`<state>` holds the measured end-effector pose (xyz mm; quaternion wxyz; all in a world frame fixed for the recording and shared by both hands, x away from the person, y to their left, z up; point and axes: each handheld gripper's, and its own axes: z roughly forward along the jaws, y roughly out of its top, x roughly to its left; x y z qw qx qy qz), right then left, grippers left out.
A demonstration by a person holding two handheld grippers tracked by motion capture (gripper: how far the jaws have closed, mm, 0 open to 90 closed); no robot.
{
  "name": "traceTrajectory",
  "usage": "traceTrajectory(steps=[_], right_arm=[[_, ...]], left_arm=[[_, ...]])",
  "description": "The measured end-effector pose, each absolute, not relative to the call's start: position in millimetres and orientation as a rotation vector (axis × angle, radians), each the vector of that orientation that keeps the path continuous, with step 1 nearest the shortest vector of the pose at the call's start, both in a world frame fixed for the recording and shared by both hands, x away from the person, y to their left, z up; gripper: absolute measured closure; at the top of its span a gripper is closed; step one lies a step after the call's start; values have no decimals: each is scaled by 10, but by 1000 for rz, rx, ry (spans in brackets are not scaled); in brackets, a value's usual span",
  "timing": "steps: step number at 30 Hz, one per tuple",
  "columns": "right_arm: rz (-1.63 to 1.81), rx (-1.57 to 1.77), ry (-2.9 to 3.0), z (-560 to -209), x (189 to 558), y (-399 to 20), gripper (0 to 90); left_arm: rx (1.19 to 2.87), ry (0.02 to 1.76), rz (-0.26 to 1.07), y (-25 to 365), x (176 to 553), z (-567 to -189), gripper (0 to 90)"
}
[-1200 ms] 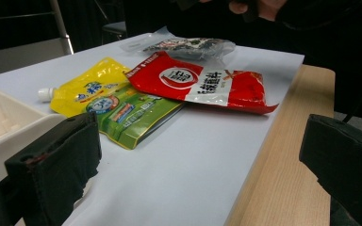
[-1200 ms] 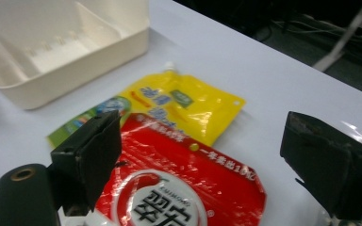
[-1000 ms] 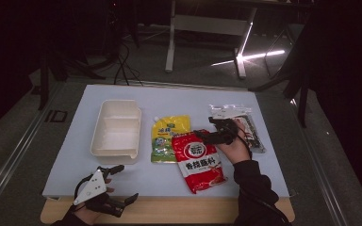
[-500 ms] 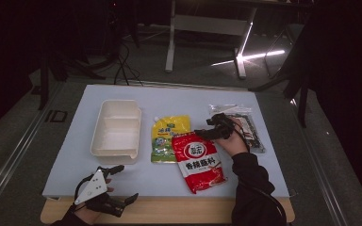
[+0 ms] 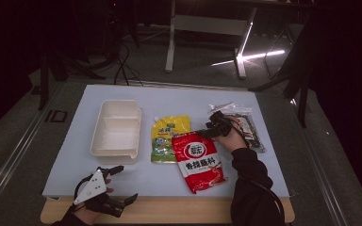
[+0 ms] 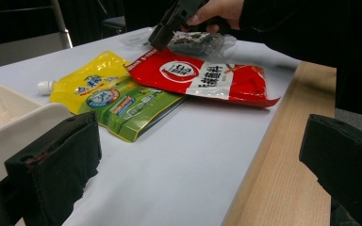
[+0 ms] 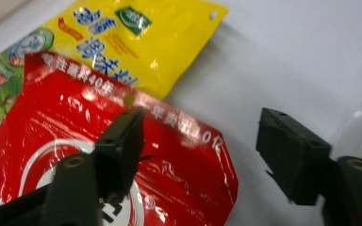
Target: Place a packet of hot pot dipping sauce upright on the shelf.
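The desk (image 5: 264,188) has a wooden top with a pale blue-white mat (image 5: 179,99) over most of it, leaving a bare wooden strip along the near edge. Four things lie directly on the mat. A white two-compartment tray (image 5: 116,129) sits just beyond the left jaws. A yellow and green spouted pouch (image 5: 167,136) lies flat beside it, farther from the left jaws. A red packet (image 5: 199,162) overlaps the pouch's edge; its upper corner lies directly beneath the right jaws. A clear bag with dark contents (image 5: 250,129) lies just behind the right jaws, partly covered by the hand.
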<state>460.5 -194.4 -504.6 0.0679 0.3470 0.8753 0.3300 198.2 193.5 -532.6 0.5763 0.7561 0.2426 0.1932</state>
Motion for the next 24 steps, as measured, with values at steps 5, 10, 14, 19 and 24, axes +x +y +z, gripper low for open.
traceTrajectory(steps=[5, 10, 14, 19, 24], right_arm=[[939, 1055, 2688, -5078, 4630, -1923, 366], [865, 1075, 2751, -5117, 4664, -1914, 463], [826, 1085, 2804, -5139, 4670, -1927, 682], [783, 1053, 2792, -5152, 4644, -1931, 848], [842, 1023, 2748, -5066, 4585, -1972, 881]], left_arm=[[1791, 563, 472, 1921, 1980, -5336, 7], [1790, 558, 466, 1913, 1976, -5336, 7], [1786, 561, 464, 1919, 1978, -5335, 7], [1785, 560, 464, 1921, 1976, -5333, 7], [1785, 561, 465, 1919, 1975, -5333, 7]])
